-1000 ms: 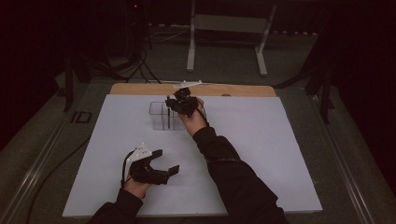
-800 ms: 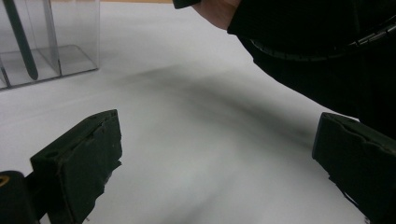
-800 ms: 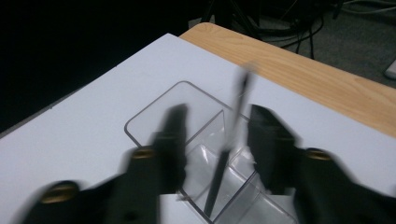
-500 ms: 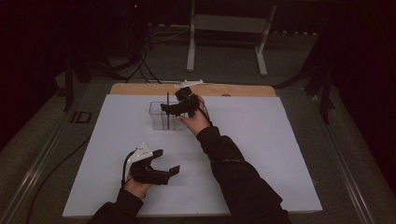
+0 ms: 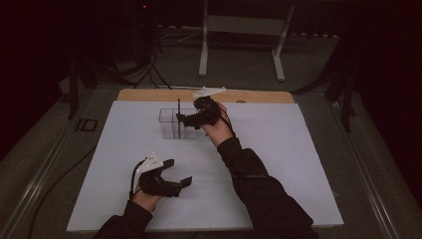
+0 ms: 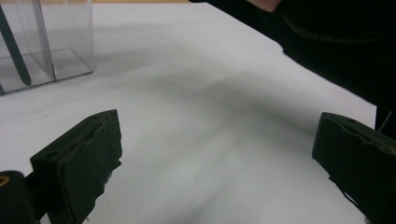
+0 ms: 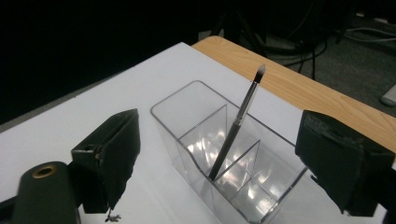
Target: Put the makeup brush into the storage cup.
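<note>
**Brush is in the organizer, but the right hand is hanging close to it**

So the thin dark-handled makeup brush with the pale bristle tip (image 7: 236,123) is standing in the clear plastic three-compartment organizer box (image 7: 196,140), leaning tip-up in what looks like the middle compartment. The box is sitting on the white table (image 5: 278,164) toward the far edge, near the bare wooden strip (image 5: 259,96).

The right gripper (image 5: 190,121) is hovering just beside and above the box with its fingers (image 7: 109,156) spread wide, nothing between them. The left gripper (image 5: 175,173) is resting on the near side of the table, well apart from the box, fingers (image 6: 81,161) also wide and holding nothing.

What I'm thinking could go wrong: the brush is leaning, not sitting snug, and its top is poking well above the rim. If the right hand is pulling away on a low path, a finger or the trailing cable could be clipping the handle and flipping the brush out, or nudging the light box across the table. A clear box like that probably slides easily, and nothing is steadying it since the left gripper is far off.

Compared with a second ago: the right fingers were pinched around the brush handle over the box, and they have just been opening, so the brush is now standing free. The right hand is also lifting and backing off a bit. The left hand is sitting in the same spot.
</note>
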{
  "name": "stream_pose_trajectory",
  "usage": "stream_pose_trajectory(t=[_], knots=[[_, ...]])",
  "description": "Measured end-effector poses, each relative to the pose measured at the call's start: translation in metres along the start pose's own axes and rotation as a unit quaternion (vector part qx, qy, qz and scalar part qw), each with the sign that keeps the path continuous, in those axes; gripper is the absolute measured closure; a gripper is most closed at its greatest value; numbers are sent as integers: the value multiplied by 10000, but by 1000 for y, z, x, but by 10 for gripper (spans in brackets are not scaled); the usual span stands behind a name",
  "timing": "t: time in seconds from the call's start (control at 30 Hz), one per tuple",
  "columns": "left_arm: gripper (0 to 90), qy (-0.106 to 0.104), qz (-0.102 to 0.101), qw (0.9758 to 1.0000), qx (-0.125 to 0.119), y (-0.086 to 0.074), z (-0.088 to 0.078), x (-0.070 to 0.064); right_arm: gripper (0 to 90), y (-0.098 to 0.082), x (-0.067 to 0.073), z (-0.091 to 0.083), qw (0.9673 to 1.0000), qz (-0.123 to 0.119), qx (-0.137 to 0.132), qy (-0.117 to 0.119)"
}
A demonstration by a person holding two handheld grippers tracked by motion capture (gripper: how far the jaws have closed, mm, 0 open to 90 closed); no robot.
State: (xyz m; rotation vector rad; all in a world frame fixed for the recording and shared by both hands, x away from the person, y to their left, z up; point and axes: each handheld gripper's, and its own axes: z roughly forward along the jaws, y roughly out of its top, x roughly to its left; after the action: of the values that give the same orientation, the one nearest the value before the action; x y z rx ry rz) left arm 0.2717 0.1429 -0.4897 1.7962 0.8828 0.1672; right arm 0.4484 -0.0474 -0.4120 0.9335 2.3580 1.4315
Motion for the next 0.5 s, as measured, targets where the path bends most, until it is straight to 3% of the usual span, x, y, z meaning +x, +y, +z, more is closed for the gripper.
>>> stream_pose_trajectory(t=[0.5], knots=[[28, -156, 265, 9995, 102, 12, -11, 2, 175, -25, 4, -48, 9990, -116, -148, 398]])
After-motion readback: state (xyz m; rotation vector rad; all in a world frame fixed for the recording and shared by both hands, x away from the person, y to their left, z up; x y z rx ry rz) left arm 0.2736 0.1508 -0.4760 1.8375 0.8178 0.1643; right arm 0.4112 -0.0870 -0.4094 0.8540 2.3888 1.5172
